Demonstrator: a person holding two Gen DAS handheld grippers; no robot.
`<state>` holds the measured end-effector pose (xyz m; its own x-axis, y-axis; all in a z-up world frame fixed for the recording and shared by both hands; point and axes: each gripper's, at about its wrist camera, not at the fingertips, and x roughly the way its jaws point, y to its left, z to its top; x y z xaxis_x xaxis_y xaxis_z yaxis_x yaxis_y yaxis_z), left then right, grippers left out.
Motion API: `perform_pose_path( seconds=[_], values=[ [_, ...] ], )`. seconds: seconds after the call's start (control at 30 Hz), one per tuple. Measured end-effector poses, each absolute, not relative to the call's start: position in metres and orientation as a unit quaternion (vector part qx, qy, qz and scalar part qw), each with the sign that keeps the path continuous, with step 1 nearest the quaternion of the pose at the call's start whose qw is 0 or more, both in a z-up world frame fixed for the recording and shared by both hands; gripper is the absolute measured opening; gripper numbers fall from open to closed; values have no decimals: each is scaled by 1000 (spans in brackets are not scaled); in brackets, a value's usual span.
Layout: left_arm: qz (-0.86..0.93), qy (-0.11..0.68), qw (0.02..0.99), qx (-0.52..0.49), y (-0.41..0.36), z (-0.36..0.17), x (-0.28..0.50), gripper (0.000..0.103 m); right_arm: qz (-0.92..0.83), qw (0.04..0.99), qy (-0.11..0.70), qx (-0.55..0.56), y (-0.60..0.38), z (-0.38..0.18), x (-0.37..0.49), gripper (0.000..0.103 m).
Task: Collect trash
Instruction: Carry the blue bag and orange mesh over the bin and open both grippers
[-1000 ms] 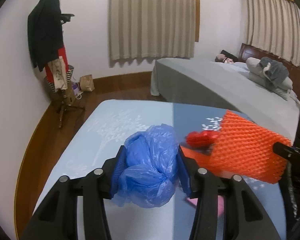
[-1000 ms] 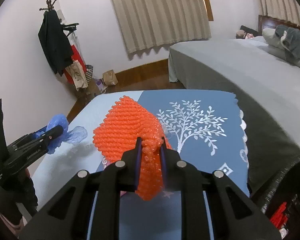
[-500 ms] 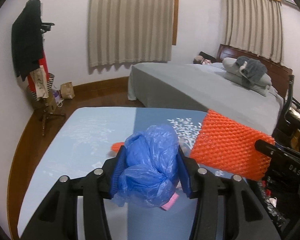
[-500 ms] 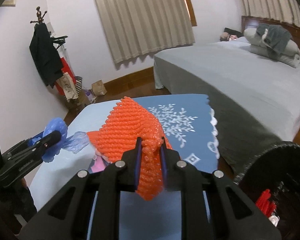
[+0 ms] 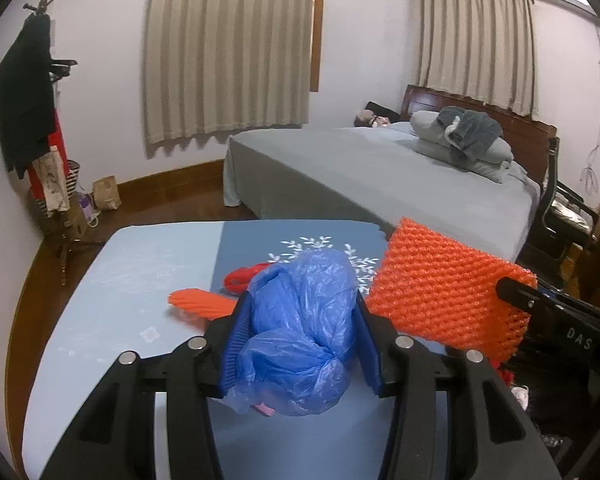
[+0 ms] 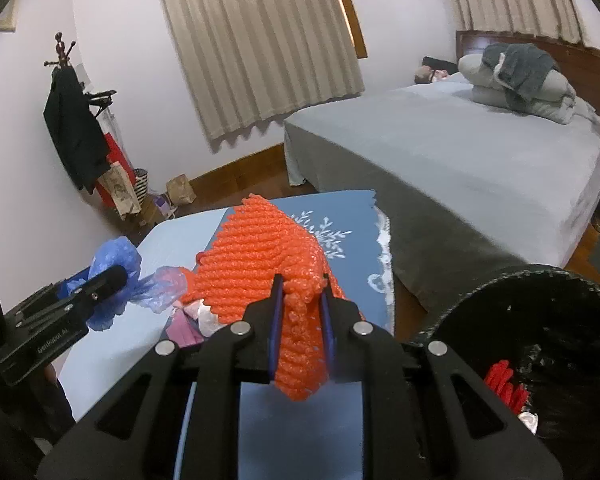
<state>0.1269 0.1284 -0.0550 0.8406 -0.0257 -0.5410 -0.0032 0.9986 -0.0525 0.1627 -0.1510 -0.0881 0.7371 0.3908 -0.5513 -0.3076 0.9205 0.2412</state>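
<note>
1. The left tongs [image 5: 300, 332] were squeezed on a blue plastic bag [image 5: 300, 320], up over the bench [image 5: 140, 280].
2. The right tongs [image 6: 300, 304] pinched an orange foam net [image 6: 260, 256] near the black bin [image 6: 540, 320].
3. The light bag could slip out early and miss the bin.
4. More orange scraps [image 5: 204, 302] and pink bits [image 6: 184, 326] lay on the bench.
5. The bed [image 5: 380, 176] stood close behind.
</note>
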Motion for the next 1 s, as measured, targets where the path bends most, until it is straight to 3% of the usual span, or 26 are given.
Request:
perform_pose_path(
  seconds=[1.0],
  values=[
    [-146,267,952,23,-30,-50,144,48,34,950,296,92,-309,-86,113,16]
  ],
)
